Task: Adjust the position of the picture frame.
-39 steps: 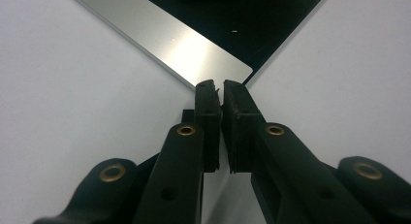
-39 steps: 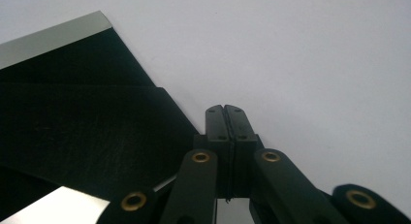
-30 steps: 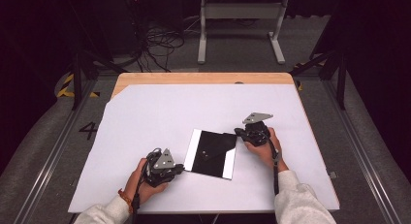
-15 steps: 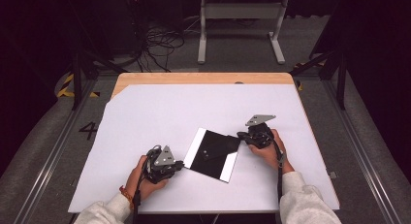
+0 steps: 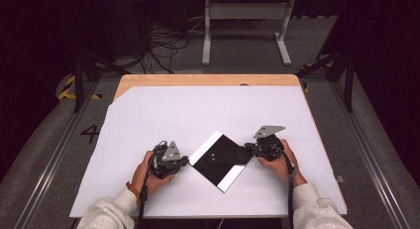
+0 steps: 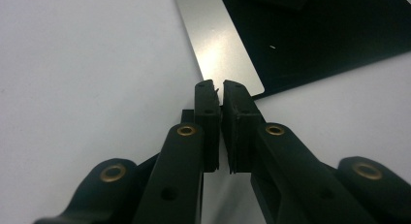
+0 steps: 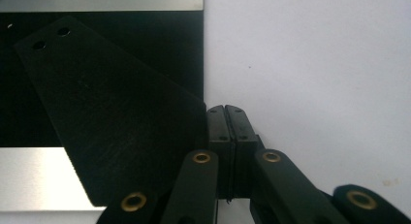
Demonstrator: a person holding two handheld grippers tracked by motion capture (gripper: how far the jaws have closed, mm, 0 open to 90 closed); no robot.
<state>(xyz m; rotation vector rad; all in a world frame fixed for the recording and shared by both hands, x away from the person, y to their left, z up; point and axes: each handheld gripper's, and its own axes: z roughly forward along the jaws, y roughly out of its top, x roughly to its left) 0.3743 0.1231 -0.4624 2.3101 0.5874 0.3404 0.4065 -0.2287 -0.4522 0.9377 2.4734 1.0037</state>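
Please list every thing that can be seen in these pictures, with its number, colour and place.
black panel: 1, black with two silver edge strips, flat, turned cornerwise, near middle of the white sheet.
white sheet: 1, white, covers most of the table.
table: 1, light wood, far edge bare.
metal stand: 1, grey, floor beyond the table.
cables: several, black, floor at far left.
left hand-held gripper: 1, black, jaws shut, at the panel's silver corner.
right hand-held gripper: 1, black, jaws shut, beside the panel's edge.
hands: 2, in grey sleeves, near edge.
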